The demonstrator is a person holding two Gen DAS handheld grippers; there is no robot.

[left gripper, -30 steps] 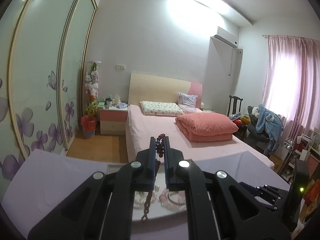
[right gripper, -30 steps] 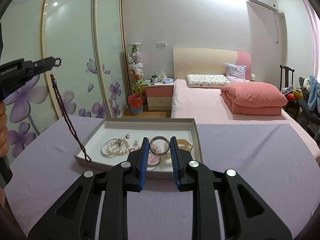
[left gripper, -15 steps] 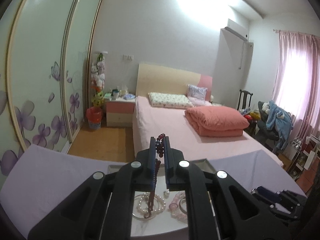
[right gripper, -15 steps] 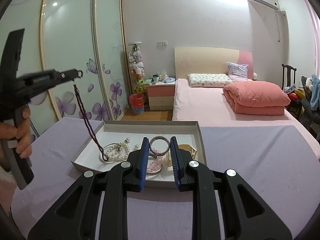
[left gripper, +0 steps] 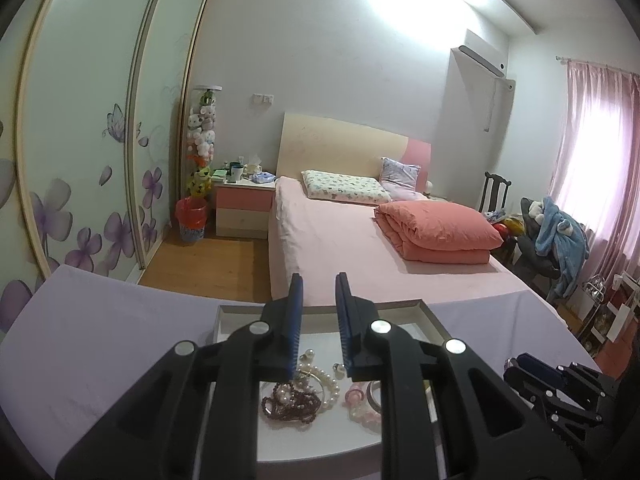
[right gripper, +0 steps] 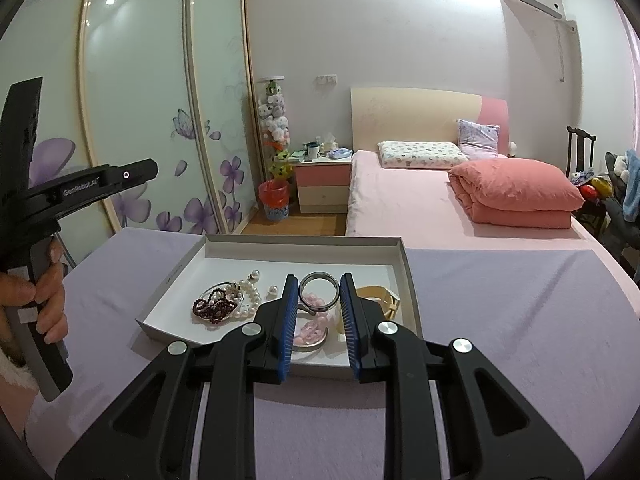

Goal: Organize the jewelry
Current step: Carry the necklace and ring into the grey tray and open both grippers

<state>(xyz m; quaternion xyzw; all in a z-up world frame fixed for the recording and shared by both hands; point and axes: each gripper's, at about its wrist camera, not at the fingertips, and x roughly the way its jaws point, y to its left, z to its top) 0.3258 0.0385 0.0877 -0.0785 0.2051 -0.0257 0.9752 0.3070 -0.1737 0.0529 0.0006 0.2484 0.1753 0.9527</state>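
Note:
A white tray (right gripper: pixel 304 240) sits on the lavender tablecloth with jewelry in it. The dark red bead necklace (left gripper: pixel 290 402) (right gripper: pixel 212 306) lies heaped on a pearl bracelet (right gripper: pixel 250 294) at the tray's left. My left gripper (left gripper: pixel 319 280) hovers above that heap; its jaws are opening and nothing is between them. From the right wrist view it (right gripper: pixel 152 169) is held up at the left by a hand (right gripper: pixel 48 292). My right gripper (right gripper: pixel 319 280) stands open over the tray's near edge, empty. Beyond it lie a silver bangle (right gripper: pixel 316 275), a pink bead bracelet (right gripper: pixel 312 330) and a beige band (right gripper: pixel 380 294).
The lavender cloth (right gripper: pixel 500 320) spreads wide to the right and front of the tray. Two loose pearl earrings (right gripper: pixel 272 290) lie mid-tray. Behind the table stand a pink bed (right gripper: pixel 400 200), a bedside cabinet (right gripper: pixel 322 184) and mirrored wardrobe doors (right gripper: pixel 140 100).
The left gripper came down over the tray and its jaws parted. The dark red necklace that hung from it now lies heaped in the tray. The right gripper barely shifted.

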